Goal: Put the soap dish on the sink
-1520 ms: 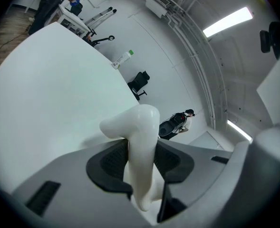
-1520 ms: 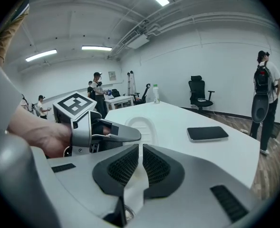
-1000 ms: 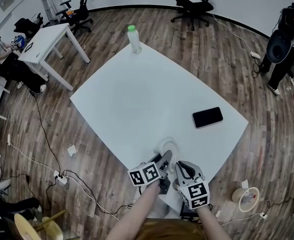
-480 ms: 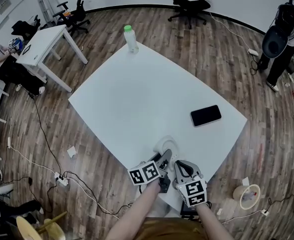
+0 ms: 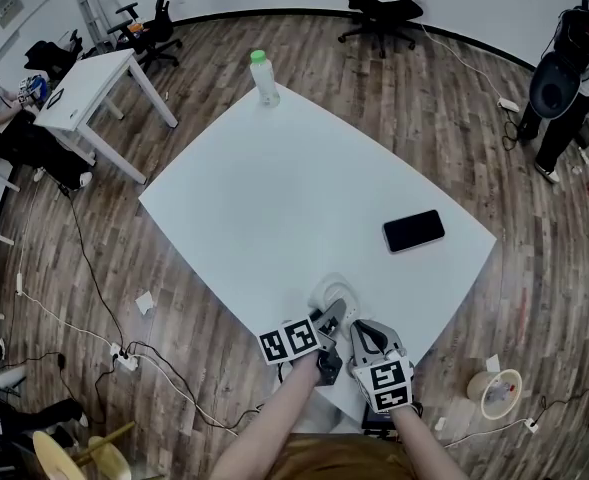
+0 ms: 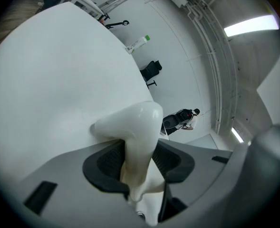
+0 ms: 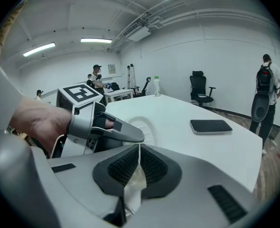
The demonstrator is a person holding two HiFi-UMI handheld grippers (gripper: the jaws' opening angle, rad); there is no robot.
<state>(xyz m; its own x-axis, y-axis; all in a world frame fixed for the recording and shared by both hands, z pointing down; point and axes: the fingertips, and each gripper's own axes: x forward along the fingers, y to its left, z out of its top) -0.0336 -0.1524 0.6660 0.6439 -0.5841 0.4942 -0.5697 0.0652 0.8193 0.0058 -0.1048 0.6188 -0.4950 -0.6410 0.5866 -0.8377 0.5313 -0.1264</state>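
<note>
A white table (image 5: 274, 198) is holding a bottle (image 5: 265, 78) at its far corner, a black phone (image 5: 414, 231), and a soap dish (image 5: 331, 290) at its near edge.

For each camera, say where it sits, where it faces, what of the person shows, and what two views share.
Head view: on the head, steeply down at the table; forearms, left claw and right claw show.
Left gripper view: on the left claw, across the table; that claw grips the dish.
Right gripper view: on the right claw, across the table; the left hand shows.
Shared: the bottle appears in all.
</note>
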